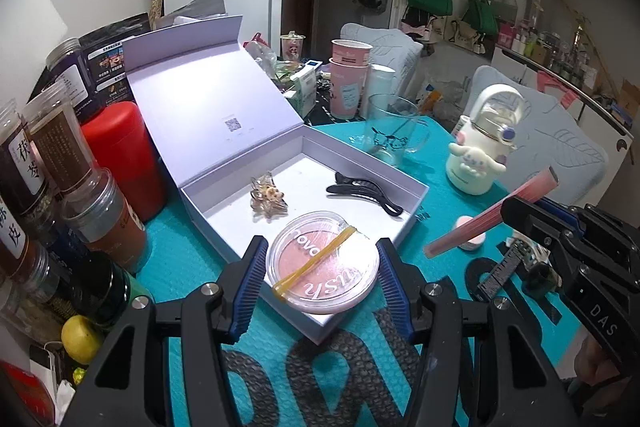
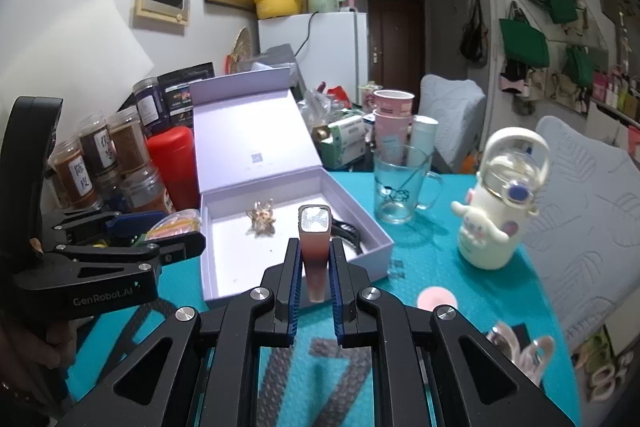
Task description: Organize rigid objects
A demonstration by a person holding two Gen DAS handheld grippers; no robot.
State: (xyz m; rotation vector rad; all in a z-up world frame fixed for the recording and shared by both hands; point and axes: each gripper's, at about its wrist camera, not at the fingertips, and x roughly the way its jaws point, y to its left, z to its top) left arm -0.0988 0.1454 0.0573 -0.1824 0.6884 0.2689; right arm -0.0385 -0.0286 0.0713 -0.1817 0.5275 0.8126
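My left gripper (image 1: 322, 259) is shut on a round pink blush compact (image 1: 316, 267) with a yellow rubber band across its clear lid. It hangs over the near corner of the open white box (image 1: 224, 215). On the box floor lie a gold flower hair clip (image 1: 269, 197) and a black hair clip (image 1: 364, 193). My right gripper (image 2: 315, 255) is shut on a pink-to-red tube (image 2: 315, 239) that points toward the box (image 2: 228, 267). In the right wrist view the left gripper (image 2: 160, 239) shows at the left, with the compact (image 2: 176, 225) edge-on. The tube (image 1: 492, 211) also crosses the right side of the left wrist view.
Spice jars (image 1: 60, 147) and a red canister (image 1: 120, 155) crowd the left of the box. A glass mug (image 1: 390, 135) and a white character bottle (image 1: 484, 147) stand behind on the teal mat (image 1: 192, 267). A small pink round item (image 1: 472, 231) and a watch (image 1: 508, 263) lie right.
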